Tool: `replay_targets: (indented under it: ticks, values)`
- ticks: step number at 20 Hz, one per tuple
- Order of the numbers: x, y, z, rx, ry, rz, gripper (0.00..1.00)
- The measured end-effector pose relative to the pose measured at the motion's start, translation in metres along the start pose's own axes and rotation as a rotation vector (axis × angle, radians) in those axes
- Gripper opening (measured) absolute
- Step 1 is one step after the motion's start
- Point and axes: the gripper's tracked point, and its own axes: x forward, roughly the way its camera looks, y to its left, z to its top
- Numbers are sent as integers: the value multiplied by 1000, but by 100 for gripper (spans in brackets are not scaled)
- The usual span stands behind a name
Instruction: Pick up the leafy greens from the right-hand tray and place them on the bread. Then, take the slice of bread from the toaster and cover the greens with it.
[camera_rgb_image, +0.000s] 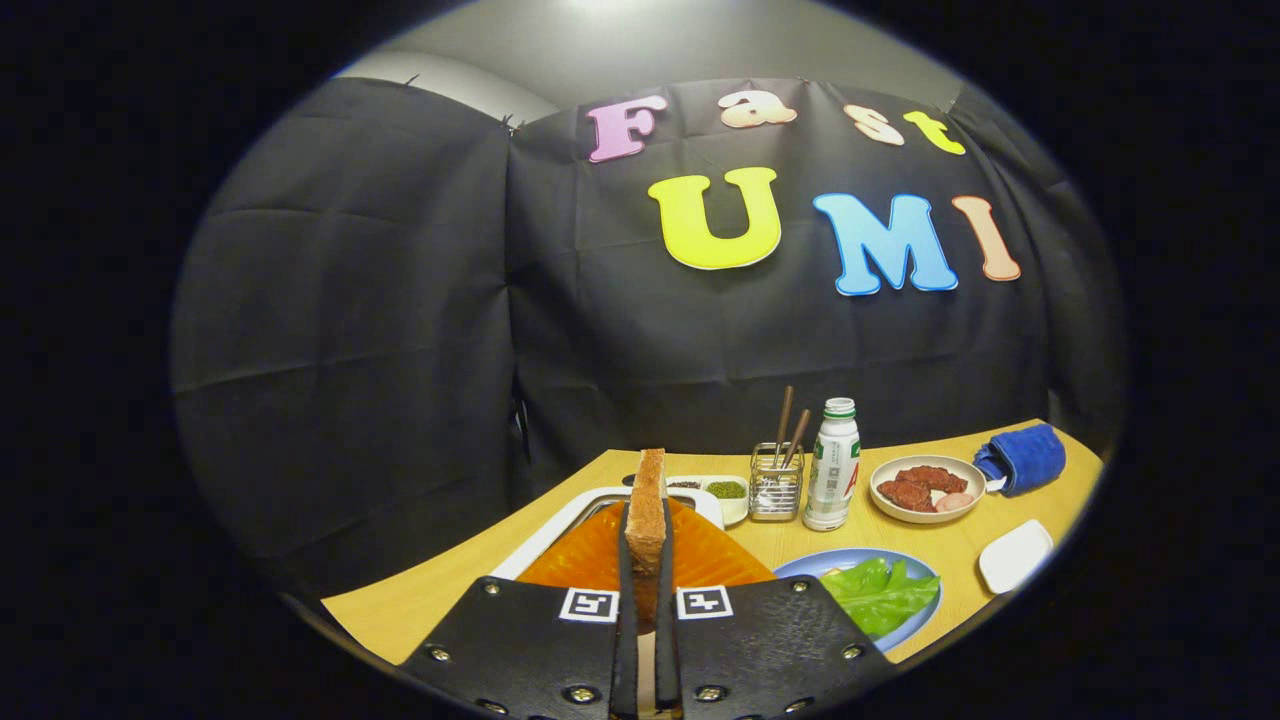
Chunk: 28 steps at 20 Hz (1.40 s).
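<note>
While the slice of bread (647, 510) stands on edge between the two fingers, both press on its flat faces, so the gripper (645, 590) is closed to the slice's thickness and holds it upright, crust edge toward the camera. Gripping by the faces keeps the slice from swinging; it would have to be turned flat before it could cover anything.

Just beyond and below the fingers sits an orange ribbed piece (700, 560) in a white tray (570, 520). Whether this is the toaster's top I cannot tell; the bread hides the middle of it. The slice's lower end lies between the fingers, so I cannot say whether it is clear of a slot.

To the right of the fingers, near them, a blue plate (915, 620) holds the leafy greens (880, 592), lying flat. Whether bread lies under them is not visible. Judgement: greens in place and top slice in hand fits the second part of the task, carrying the slice over to the plate.

Further out, beyond the plate: a white bottle with a green cap (833, 465), a small clear holder with chopsticks (777, 480), a small dish of green bits (727, 490), a bowl of reddish meat (927, 488), a rolled blue cloth (1025, 458) and a small white dish (1015, 556), all on the yellow table (420, 600).
</note>
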Motion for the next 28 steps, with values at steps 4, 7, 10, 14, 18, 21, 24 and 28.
replay_targets:
  ticks: [4, 7, 10, 14, 18, 21, 24, 28]
  values:
    - [-14, -17, 31, 41, -48, 7, 7]
    - [-32, -47, 46, 66, -79, -33, 7]
    - [-40, -82, 52, 13, -96, -94, 7]
    - [-43, -117, 44, 26, -79, -154, 7]
    - [-40, -144, 25, 7, -55, -207, 7]
    - [-38, -152, 11, 14, -27, -211, 7]
    - [-40, -163, 3, 2, -15, -222, 7]
    - [-44, -181, -7, 17, -8, -245, 7]
